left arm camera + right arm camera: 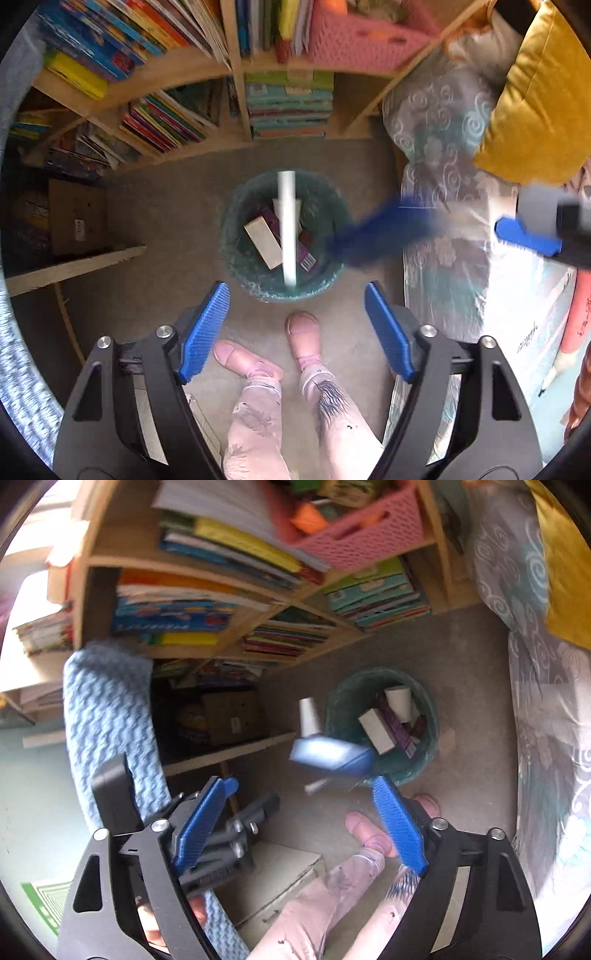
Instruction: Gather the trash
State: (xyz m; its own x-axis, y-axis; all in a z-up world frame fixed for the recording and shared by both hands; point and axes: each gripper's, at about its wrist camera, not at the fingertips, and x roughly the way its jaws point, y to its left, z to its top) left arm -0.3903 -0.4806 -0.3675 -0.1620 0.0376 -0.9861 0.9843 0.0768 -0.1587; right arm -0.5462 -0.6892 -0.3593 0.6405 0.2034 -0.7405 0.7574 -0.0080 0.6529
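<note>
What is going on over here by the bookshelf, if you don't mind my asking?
A person is collecting trash with a handheld gripper in each hand, standing over a green bin on the floor. The left gripper and right gripper are both open and hold nothing. A white cup and a blurred blue item appear to be in mid-air by the bin. Already inside are a beige box, a purple box and another white cup.
</note>
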